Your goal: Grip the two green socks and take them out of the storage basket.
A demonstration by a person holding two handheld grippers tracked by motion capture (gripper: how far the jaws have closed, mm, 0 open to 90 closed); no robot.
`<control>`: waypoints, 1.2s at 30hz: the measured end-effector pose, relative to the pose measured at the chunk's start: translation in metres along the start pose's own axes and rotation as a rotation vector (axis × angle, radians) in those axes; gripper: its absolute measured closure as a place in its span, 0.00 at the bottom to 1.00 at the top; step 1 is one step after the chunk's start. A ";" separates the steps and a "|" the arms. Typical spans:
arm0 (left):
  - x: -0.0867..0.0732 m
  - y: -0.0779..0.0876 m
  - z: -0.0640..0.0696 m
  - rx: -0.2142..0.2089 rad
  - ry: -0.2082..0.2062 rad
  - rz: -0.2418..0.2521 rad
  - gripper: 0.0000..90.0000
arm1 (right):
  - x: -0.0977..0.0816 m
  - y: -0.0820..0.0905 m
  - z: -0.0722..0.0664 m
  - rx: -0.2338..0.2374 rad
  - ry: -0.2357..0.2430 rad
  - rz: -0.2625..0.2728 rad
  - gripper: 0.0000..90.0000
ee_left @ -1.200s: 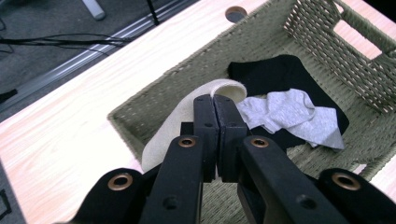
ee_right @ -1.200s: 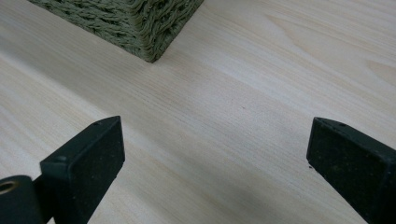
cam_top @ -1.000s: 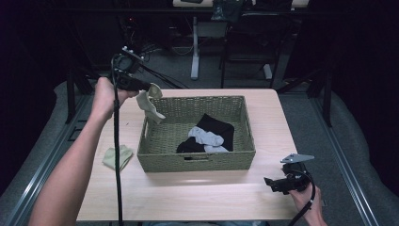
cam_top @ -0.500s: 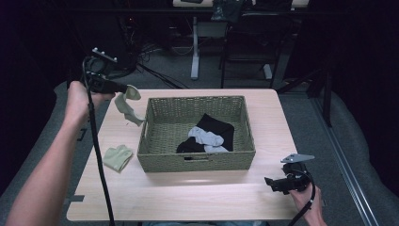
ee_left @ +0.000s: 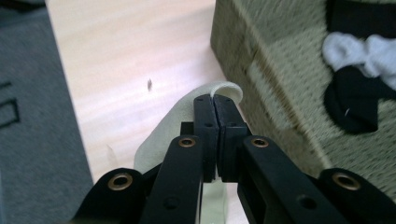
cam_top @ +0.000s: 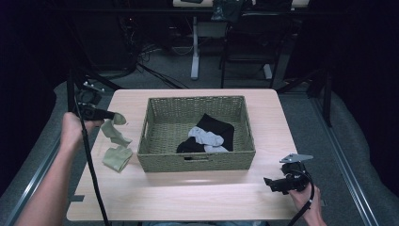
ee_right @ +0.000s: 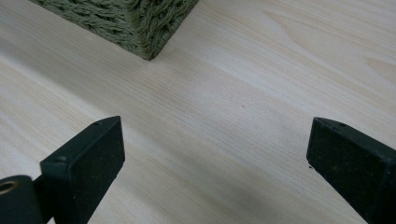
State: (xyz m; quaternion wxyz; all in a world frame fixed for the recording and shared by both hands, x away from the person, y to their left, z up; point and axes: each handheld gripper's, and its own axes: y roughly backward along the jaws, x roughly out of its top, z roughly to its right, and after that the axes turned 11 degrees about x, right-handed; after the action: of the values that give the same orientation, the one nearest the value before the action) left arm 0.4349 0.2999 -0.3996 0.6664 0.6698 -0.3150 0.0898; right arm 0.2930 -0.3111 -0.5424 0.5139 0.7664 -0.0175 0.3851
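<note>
Overhead, pale wooden table (cam_top: 188, 197), grey carpet (cam_top: 357, 141), dark room.

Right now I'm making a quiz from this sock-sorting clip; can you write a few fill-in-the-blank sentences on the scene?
1. The left gripper is shut on a pale green ____.
2. A second pale green sock lies on the table, ____ the wicker basket.
3. The right gripper has its jaws ____.
4. Inside the basket lie black socks and a ____ sock.

Missing words: sock; outside; open; white
</note>
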 end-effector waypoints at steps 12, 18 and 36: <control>-0.035 -0.089 0.009 0.006 0.040 -0.140 0.98 | 0.000 -0.002 -0.001 0.006 0.007 -0.003 0.04; -0.050 -0.110 -0.001 0.013 0.104 -0.177 0.85 | -0.001 -0.002 0.000 0.007 -0.002 -0.006 0.04; -0.117 -0.046 0.013 0.104 0.179 0.012 0.03 | -0.001 0.000 0.000 0.002 0.000 -0.002 0.04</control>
State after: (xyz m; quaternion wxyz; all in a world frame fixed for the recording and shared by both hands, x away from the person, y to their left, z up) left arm 0.3642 0.3190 -0.5024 0.6558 0.6909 -0.2528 0.1695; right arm 0.2923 -0.3114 -0.5426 0.5135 0.7668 -0.0161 0.3847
